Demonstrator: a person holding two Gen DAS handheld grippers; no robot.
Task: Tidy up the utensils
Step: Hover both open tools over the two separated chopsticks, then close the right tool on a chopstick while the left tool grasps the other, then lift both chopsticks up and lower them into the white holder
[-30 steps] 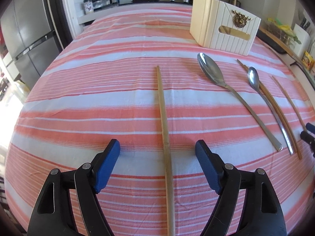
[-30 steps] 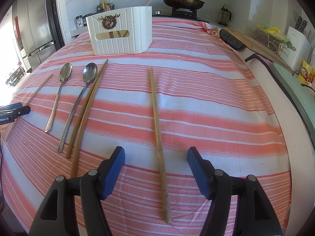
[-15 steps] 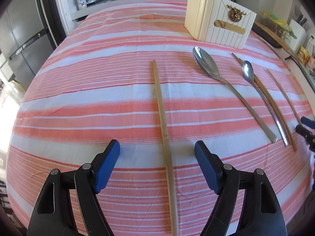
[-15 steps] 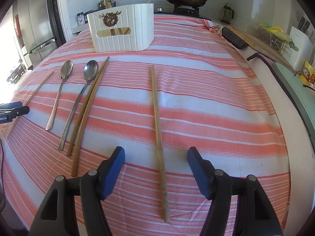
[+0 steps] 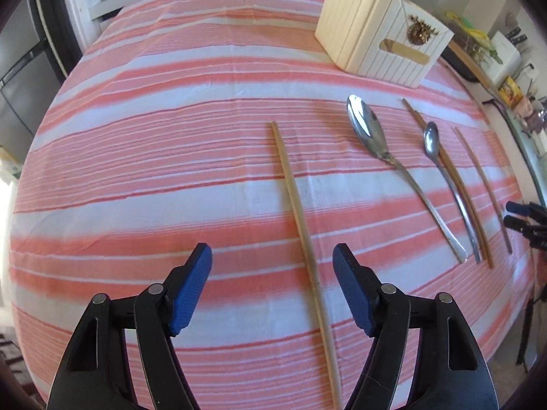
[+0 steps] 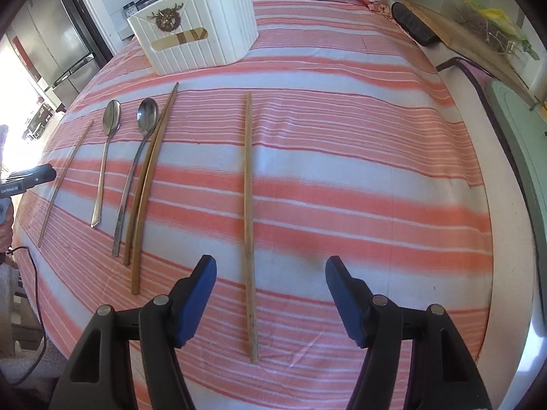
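Note:
In the left wrist view my left gripper (image 5: pixel 272 273) is open, its blue pads either side of the near part of a single wooden chopstick (image 5: pixel 301 212) on the striped cloth. To its right lie a large spoon (image 5: pixel 379 150), a small spoon (image 5: pixel 444 167), a chopstick pair (image 5: pixel 454 184) and one more chopstick (image 5: pixel 478 177). In the right wrist view my right gripper (image 6: pixel 270 285) is open around the near end of that last chopstick (image 6: pixel 249 212). The white utensil holder (image 6: pixel 198 30) stands at the back and also shows in the left wrist view (image 5: pixel 379 41).
The table carries a red and white striped cloth (image 6: pixel 342 157). At the right edge are a cutting board (image 6: pixel 471 41), a dark object (image 6: pixel 413 27) and a green mat (image 6: pixel 519 130). A fridge (image 6: pixel 51 44) stands far left. A cable (image 6: pixel 34 287) hangs at the front left.
Both cameras have tilted down and come a little closer to the table. The chopsticks and spoons have not moved. Both grippers stay open.

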